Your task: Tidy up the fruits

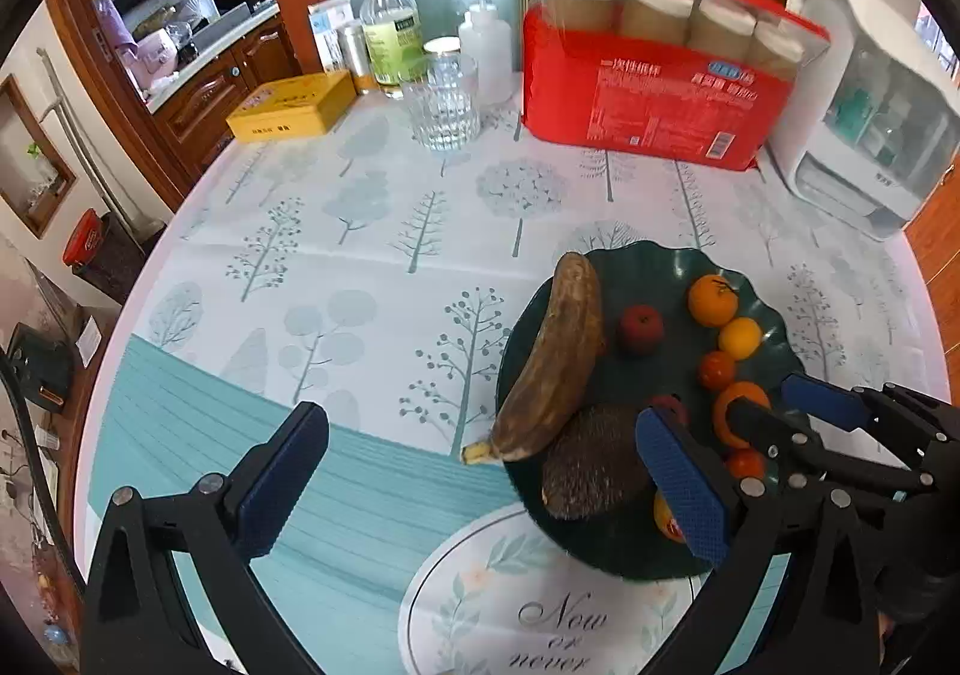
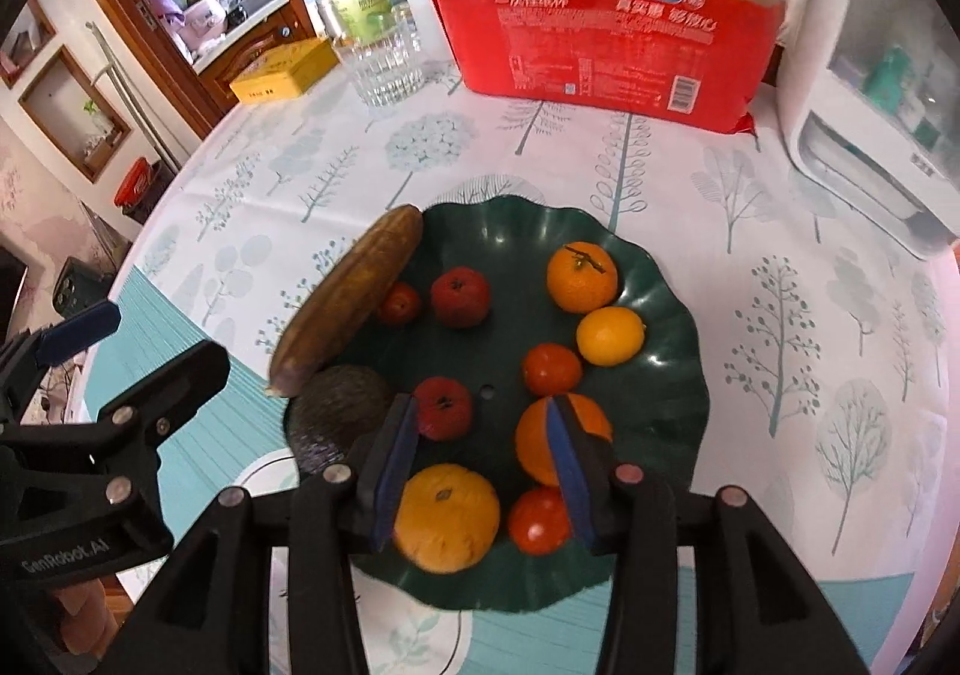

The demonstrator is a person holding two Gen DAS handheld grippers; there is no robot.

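We note the dark green plate (image 2: 666, 279) on the tree-print surface (image 2: 780, 231), holding all the fruit: a browned banana (image 2: 348, 303) along its left rim, an avocado (image 2: 339, 411) below it, red fruits, tomatoes and oranges across the middle. Our right tongs (image 2: 483, 471) hover over the plate's near part, jaws parted and gripping nothing; a yellow-orange citrus (image 2: 447, 519) and a tomato (image 2: 537, 522) lie beneath the gap, untouched. Our left tongs (image 1: 480, 483) stand wide open and empty over the surface at the plate's left edge. A red pack of cups (image 2: 600, 27) and a glass (image 2: 384, 63) stand behind.
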